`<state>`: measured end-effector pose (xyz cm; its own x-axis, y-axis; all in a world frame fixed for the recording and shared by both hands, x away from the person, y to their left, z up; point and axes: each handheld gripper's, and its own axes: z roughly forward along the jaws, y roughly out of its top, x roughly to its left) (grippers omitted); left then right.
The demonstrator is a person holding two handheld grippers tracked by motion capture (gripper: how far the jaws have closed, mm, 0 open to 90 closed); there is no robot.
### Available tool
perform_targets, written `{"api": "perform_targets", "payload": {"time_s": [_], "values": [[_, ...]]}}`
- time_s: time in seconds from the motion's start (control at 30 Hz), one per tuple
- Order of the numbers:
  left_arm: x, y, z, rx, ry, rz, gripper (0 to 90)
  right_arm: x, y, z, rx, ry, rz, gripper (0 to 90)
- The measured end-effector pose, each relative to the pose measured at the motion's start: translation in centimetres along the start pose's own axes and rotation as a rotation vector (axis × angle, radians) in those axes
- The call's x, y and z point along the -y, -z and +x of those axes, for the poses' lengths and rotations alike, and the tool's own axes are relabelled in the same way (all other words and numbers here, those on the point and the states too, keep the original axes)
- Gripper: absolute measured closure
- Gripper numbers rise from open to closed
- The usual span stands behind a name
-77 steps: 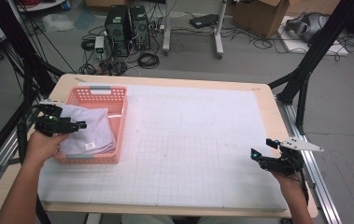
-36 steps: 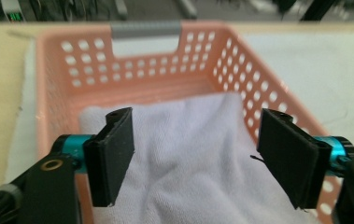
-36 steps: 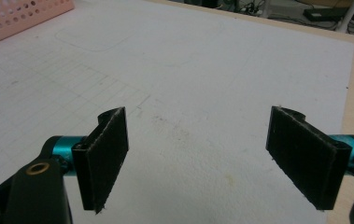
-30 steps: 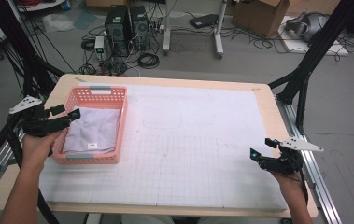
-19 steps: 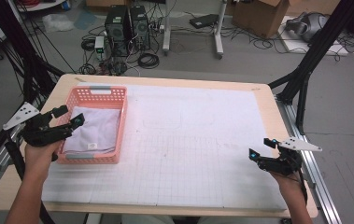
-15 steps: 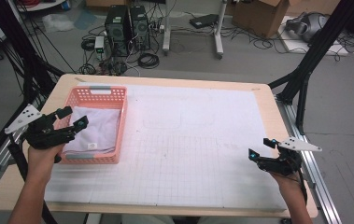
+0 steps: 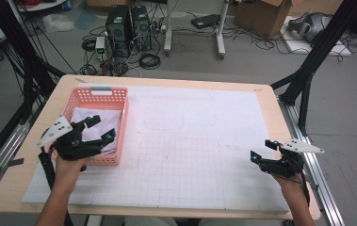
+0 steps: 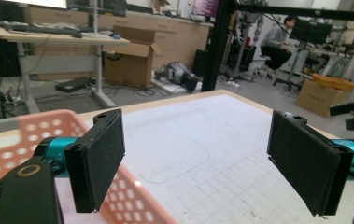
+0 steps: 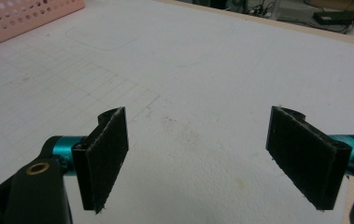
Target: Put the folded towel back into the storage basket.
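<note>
In the high view the person's forearms come in from the near edge of the table, one at each side. The left gripper is held at the near left, over the front left corner of the pink basket, its grey three-cornered plate sticking out to the left beyond the basket's wall. Its fingers have just been opening and now stand wide apart with nothing between them; in the left gripper view they point across the basket's rim toward the open white mat. Inside the basket lies a folded white cloth, flat on the bottom, just beyond and beneath the left gripper and not touched by it. The right gripper rests low near the table's front right corner, well apart from the basket, with its fingers spread wide over the bare gridded mat and holding nothing. Farther off, past the table's far edge, computer towers and tangled cables sit on the floor, with a cardboard box to the right
</note>
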<state>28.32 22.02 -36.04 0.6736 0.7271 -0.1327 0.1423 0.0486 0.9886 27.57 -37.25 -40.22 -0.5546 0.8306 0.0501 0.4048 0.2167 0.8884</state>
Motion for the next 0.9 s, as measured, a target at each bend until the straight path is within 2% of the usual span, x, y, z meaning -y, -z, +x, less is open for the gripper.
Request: {"api": "perform_targets", "payload": {"time_s": [0.03, 0.07, 0.13, 0.17, 0.2, 0.33, 0.43, 0.67, 0.9], "values": [[0.4, -0.9, -0.7, 0.025, 0.008, 0.000, 19.8, 0.0, 0.0, 0.0, 0.001, 0.003, 0.001, 20.1], [0.4, -0.9, -0.7, 0.025, 0.008, 0.000, 19.9, 0.1, 0.0, 0.0, 0.001, 0.002, 0.002, 20.1], [0.7, -2.2, -1.5, 0.054, 0.007, 0.030, 20.1, 0.1, 0.0, -0.1, 0.001, 0.001, 0.002, 20.1], [0.7, -2.2, -1.5, 0.054, 0.007, 0.030, 20.2, 0.1, 0.0, -0.1, 0.001, 0.001, 0.002, 20.1], [0.8, -2.9, -2.1, 0.074, 0.014, 0.029, 20.1, 0.1, 0.0, -0.2, -0.002, 0.006, 0.002, 20.1], [1.1, -4.1, -3.3, 0.106, 0.009, 0.043, 20.2, 0.1, 0.2, -0.1, -0.003, 0.014, -0.006, 20.1], [1.6, -4.6, -4.0, 0.124, 0.005, 0.051, 20.5, 0.1, 0.3, 0.0, -0.010, 0.003, -0.012, 20.1], [3.1, -5.4, -5.5, 0.145, -0.003, 0.084, 20.6, 0.2, 0.6, 0.3, -0.008, 0.019, -0.012, 20.1], [3.8, -6.0, -6.6, 0.169, -0.008, 0.090, 20.6, 0.2, 0.7, 0.4, -0.002, 0.020, -0.009, 20.1]]}}
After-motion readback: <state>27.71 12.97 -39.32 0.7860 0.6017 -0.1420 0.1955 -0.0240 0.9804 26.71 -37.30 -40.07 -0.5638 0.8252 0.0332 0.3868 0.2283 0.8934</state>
